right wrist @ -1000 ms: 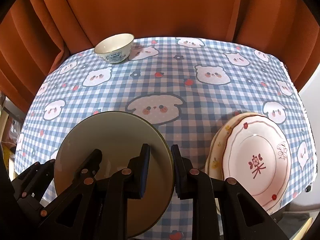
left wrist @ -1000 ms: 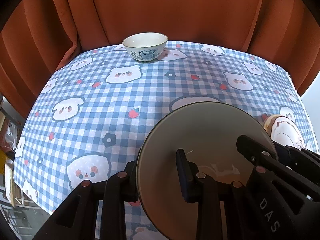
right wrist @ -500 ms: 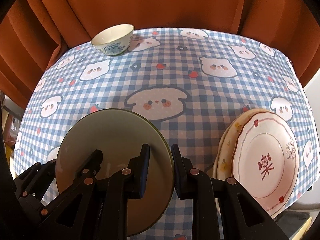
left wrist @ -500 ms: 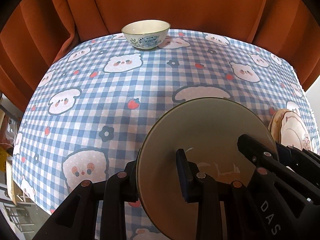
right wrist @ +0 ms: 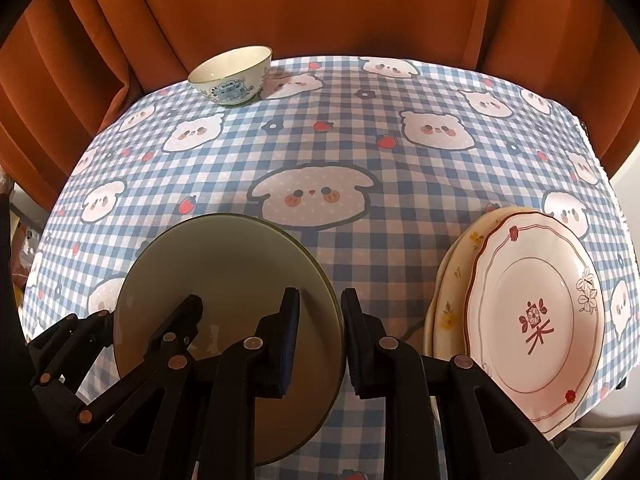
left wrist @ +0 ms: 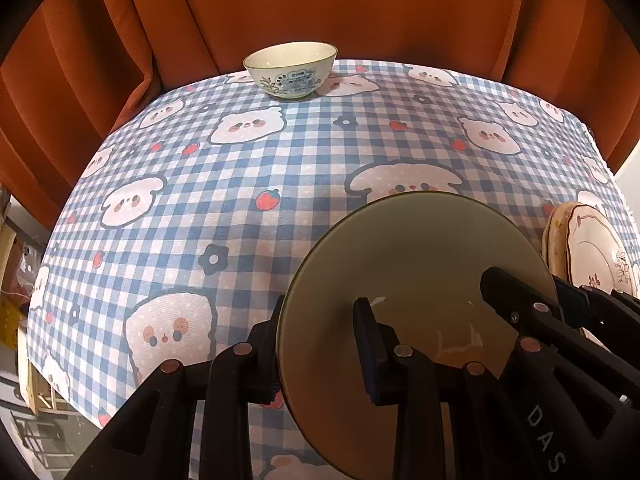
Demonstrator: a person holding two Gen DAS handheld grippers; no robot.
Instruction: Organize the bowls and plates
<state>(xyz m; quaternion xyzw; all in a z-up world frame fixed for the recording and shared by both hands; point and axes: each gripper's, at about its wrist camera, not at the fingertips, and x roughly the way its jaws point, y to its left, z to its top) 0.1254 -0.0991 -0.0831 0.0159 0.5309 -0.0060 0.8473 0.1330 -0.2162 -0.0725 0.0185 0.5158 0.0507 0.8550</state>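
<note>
I count one olive-green plate point(right wrist: 224, 280), two stacked patterned plates point(right wrist: 536, 328), one small bowl point(right wrist: 232, 76) and two grippers.

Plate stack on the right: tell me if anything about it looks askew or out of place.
The stack is uneven. The red-rimmed floral plate sits shifted right on the cream plate beneath, leaving a crescent of it exposed, and its near edge overhangs the checked tablecloth's edge. No chips or spills visible.

olive plate point(left wrist: 416, 264): near rim behind claws | lower floral plate point(right wrist: 452, 280): mostly covered | bowl print: unreadable
</note>
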